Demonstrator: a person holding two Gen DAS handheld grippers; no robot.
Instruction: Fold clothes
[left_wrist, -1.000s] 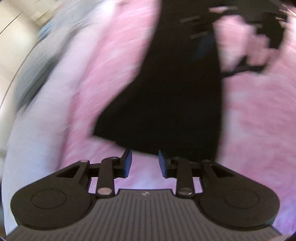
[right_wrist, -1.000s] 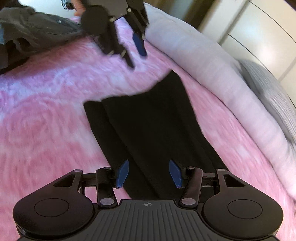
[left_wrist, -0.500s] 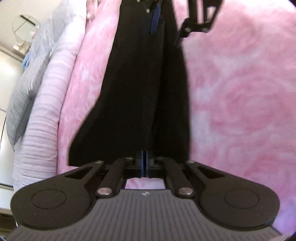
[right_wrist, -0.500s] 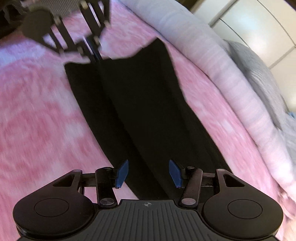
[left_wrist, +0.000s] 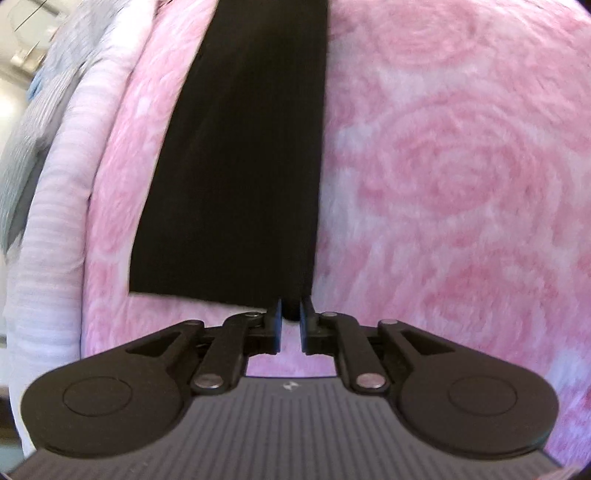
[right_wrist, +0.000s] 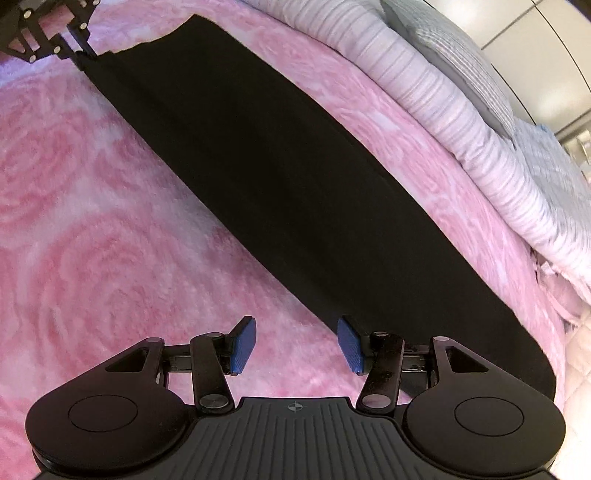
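A long black garment (left_wrist: 240, 166) lies flat and stretched out on a pink rose-patterned blanket (left_wrist: 443, 184). My left gripper (left_wrist: 290, 317) pinches its near right corner. A dark fold fills the narrow gap between the pads, and the jaws are opening slightly. In the right wrist view the same garment (right_wrist: 295, 184) runs diagonally across the blanket (right_wrist: 92, 240), with the left gripper (right_wrist: 55, 40) at its far end. My right gripper (right_wrist: 297, 339) hovers open over the garment's near edge. Its right finger is above the cloth and nothing is gripped.
A rolled white-and-pink striped cover (right_wrist: 461, 110) runs along the far side of the garment, also at the left (left_wrist: 48, 258). A grey pillow (right_wrist: 461, 55) lies behind it, with pale cupboard doors (right_wrist: 546, 48) beyond.
My left gripper shut on the garment's corner and drew it flat. The right gripper stayed open and slid along the garment toward its other end, away from the left gripper.
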